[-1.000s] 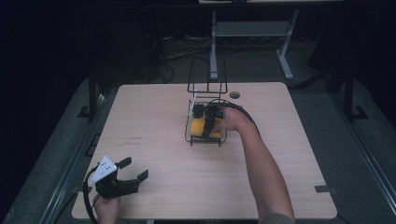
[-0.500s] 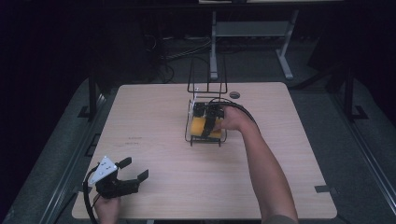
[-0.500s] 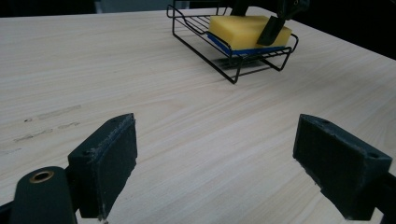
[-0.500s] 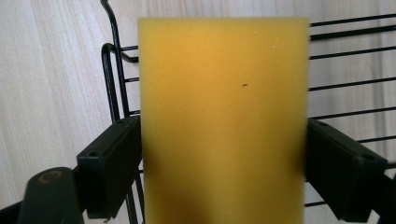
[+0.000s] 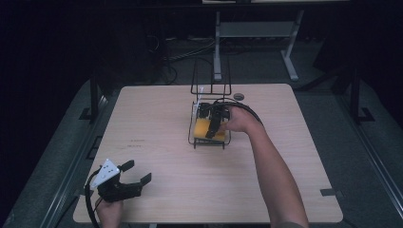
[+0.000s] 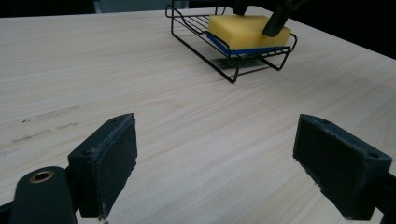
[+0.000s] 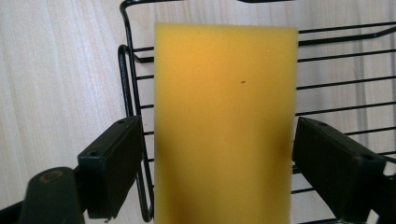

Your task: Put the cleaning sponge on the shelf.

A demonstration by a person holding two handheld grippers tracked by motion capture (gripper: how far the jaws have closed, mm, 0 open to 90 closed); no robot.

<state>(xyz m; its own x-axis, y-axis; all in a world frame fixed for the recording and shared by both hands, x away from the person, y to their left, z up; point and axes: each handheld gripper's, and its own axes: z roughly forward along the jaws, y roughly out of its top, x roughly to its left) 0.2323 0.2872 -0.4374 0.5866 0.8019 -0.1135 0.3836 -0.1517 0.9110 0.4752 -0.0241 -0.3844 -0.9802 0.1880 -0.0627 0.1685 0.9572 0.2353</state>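
Yellow sponge (image 7: 224, 126) with blue underside lies flat in black wire rack (image 5: 209, 135), mid tabletop (image 5: 157, 118), slightly toward far edge

Right tongs (image 5: 214, 122) over sponge, jaws spread either side of it; left jaw clear of sponge, right jaw at its edge, contact unclear

Left tongs (image 5: 135, 175) at near left corner of tabletop, jaws wide apart, nothing between, well apart from rack

Small dark disc (image 5: 238, 97) on tabletop beyond rack

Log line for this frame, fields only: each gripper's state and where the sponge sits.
left gripper: open, idle over table near corner | right gripper: open, jaws straddling sponge, gaps both sides | sponge: lying in wire rack
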